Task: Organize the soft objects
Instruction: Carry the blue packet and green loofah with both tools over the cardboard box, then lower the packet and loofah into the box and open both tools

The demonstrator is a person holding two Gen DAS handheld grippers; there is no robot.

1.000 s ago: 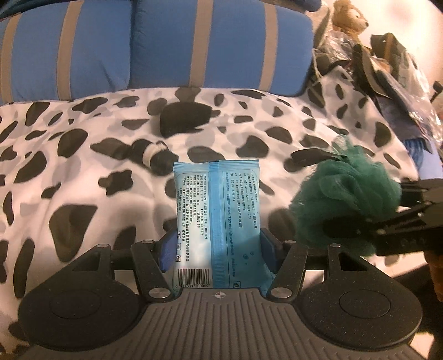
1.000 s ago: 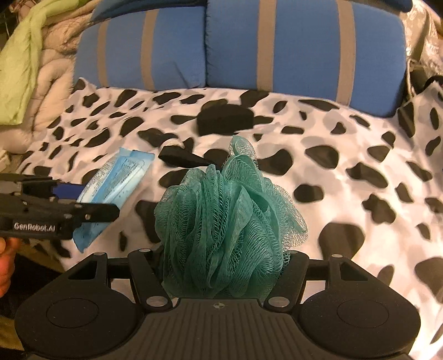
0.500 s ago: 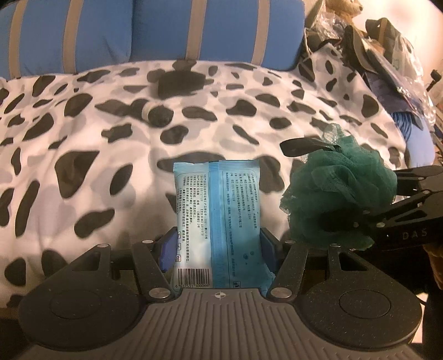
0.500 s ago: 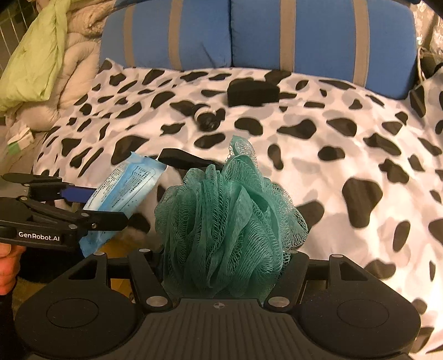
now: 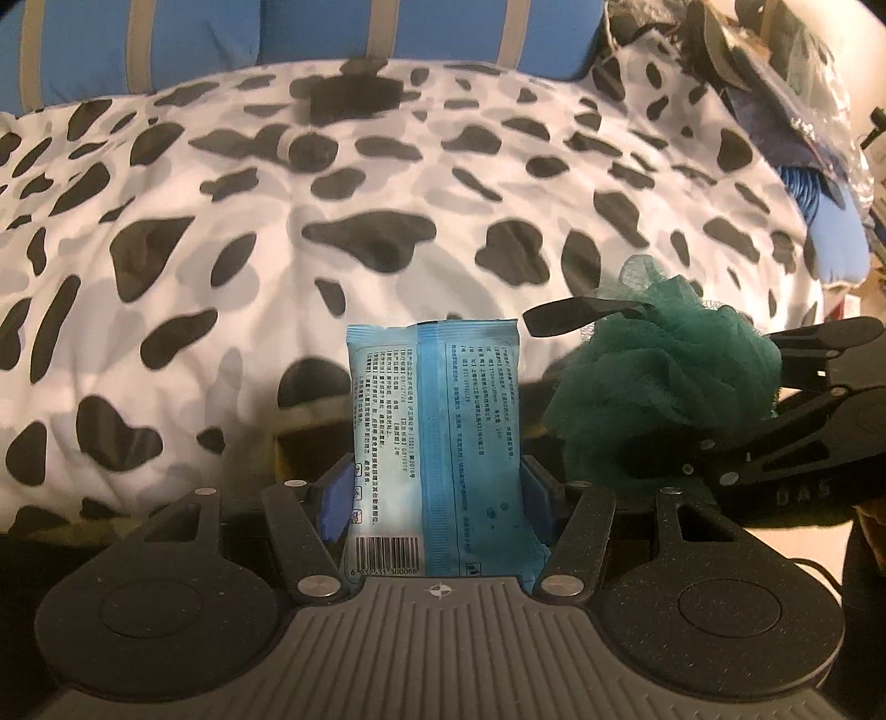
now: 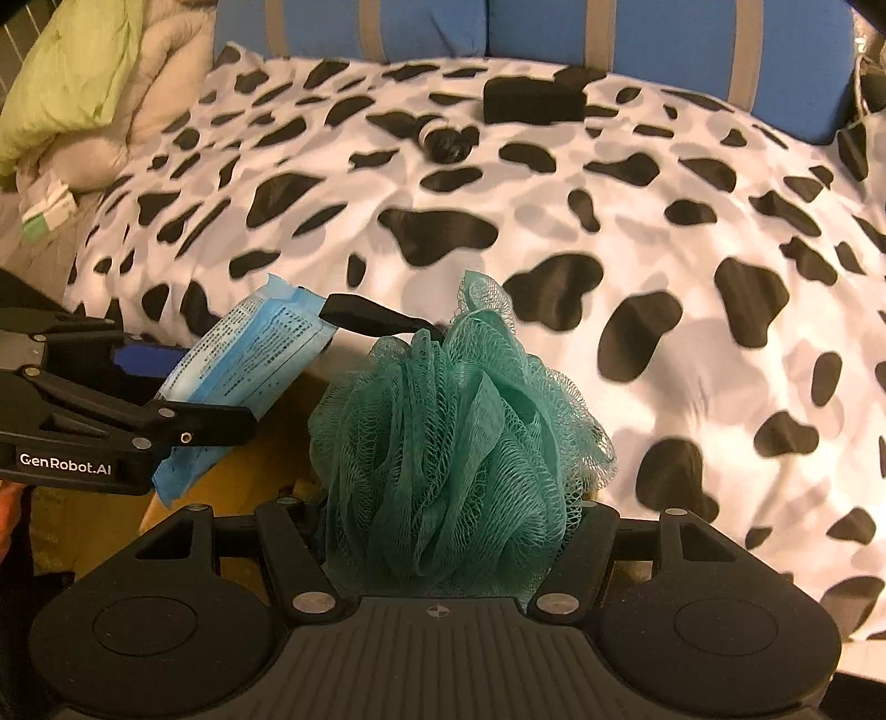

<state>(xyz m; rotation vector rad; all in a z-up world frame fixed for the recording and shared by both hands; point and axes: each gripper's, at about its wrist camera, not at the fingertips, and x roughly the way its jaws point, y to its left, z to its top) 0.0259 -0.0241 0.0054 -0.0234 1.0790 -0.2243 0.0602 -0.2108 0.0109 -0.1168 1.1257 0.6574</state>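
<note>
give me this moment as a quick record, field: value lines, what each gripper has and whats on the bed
left gripper: shut on blue wipes pack, held upright
right gripper: shut on green mesh loofah
relative position: loofah to the right of the pack, both near the bed's edge
surface: cow-print blanket
on blanket: black block, small dark roll
behind: blue striped cushions

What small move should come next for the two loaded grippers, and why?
Probably lower both toward the yellowish opening below the bed edge. The left gripper is shut on the wipes pack, the right gripper on the green loofah. Both hang at the edge of the spotted blanket, so neither item is set down yet. What the opening is cannot be told.
</note>
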